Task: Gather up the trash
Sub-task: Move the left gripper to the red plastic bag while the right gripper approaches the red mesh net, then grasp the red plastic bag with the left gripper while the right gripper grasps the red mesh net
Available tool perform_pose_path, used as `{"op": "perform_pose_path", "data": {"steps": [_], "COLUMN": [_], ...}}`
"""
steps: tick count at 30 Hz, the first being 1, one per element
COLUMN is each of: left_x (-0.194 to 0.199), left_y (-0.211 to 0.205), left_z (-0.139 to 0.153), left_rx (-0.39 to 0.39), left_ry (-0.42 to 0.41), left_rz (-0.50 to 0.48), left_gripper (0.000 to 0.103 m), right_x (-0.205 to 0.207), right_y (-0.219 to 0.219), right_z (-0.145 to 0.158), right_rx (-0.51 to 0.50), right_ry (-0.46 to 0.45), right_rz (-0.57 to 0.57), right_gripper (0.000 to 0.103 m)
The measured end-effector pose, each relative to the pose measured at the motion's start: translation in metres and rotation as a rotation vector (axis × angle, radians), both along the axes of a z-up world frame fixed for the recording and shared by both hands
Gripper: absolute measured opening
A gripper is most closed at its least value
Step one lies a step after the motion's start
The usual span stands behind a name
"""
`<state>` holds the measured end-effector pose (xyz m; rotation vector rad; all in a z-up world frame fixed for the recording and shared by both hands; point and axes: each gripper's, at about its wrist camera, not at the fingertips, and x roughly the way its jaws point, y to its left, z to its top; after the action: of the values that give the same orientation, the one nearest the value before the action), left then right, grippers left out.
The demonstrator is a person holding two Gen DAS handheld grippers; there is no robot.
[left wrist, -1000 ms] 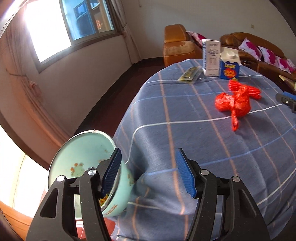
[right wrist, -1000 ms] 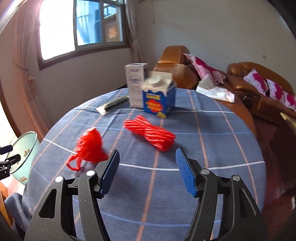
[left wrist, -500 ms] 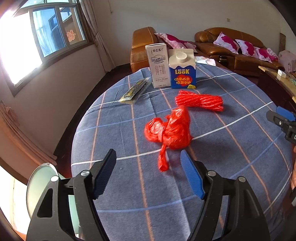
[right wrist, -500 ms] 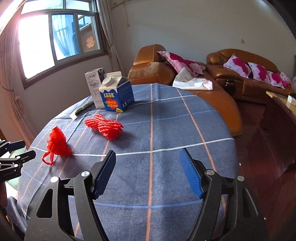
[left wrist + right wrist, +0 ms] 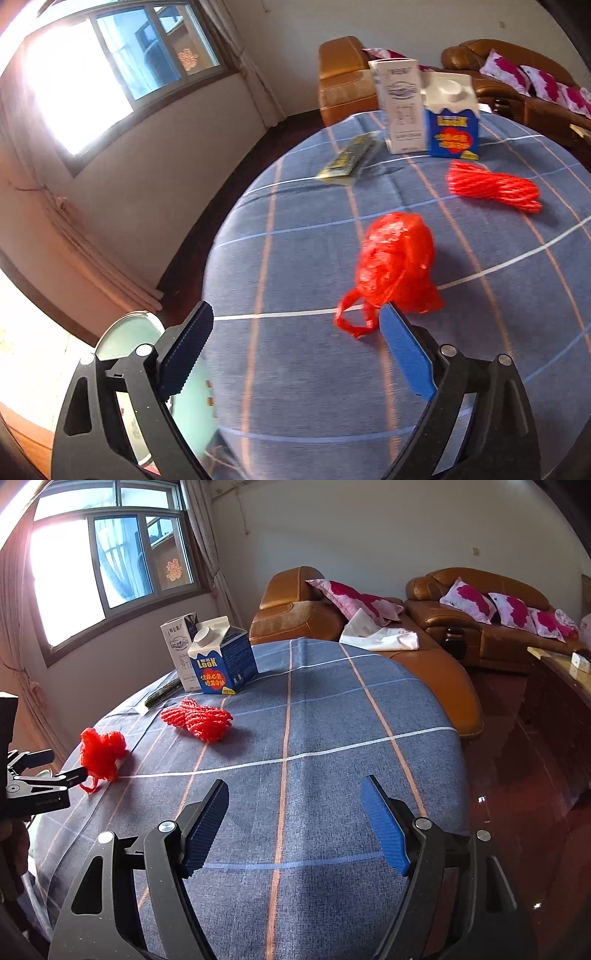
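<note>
Round table in blue plaid cloth (image 5: 332, 738), red plastic bag (image 5: 397, 258), red mesh bundle (image 5: 493, 186), two cartons (image 5: 452, 118), flat wrapper (image 5: 349, 160)

Bright daylight pours through the window (image 5: 110, 572) on my left. Brown leather sofas (image 5: 476, 627) with pink cushions (image 5: 467, 600) line the pale wall (image 5: 369, 528).

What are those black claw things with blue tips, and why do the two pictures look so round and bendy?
Each claw is a hand-held gripper: a person holds one in each hand, no robot. A tiny wide-angle camera sits on each, which bends the picture.

One picture looks along the left hand-held gripper, the other along the right hand-held gripper. Both are open and hold nothing.

The round table has a blue checked tablecloth. On it lie a crumpled red plastic bag, a red net bundle, a white carton, a blue carton and a flat wrapper. The left gripper is closest to the red bag. Beside the table stands a pale green bin.
</note>
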<state>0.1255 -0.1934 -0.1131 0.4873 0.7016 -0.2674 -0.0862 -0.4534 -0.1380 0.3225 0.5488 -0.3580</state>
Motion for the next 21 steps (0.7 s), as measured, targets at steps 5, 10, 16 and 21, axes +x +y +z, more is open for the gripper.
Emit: {"op": "perform_pose_path", "data": {"steps": [5, 10, 16, 21], "left_x": [-0.001, -0.031, -0.024, -0.002], "left_y": [0.025, -0.003, -0.048, -0.031], "left_z": [0.014, 0.025, 0.005, -0.007], "left_rx": [-0.073, -0.164, -0.135, -0.139], "left_ry": [0.002, 0.004, 0.029, 0.074], "left_rz": [0.03, -0.046, -0.063, -0.011], "left_gripper": [0.09, 0.09, 0.09, 0.068], "right_x": [0.007, 0.008, 0.005, 0.009], "right_y": [0.007, 0.013, 0.005, 0.004], "right_z": [-0.004, -0.001, 0.0, 0.004], "right_rx": [0.006, -0.026, -0.016, -0.022], "right_ry": [0.0, 0.006, -0.001, 0.003], "right_rz": [0.015, 0.011, -0.015, -0.011], "right_gripper": [0.073, 0.073, 0.073, 0.073]}}
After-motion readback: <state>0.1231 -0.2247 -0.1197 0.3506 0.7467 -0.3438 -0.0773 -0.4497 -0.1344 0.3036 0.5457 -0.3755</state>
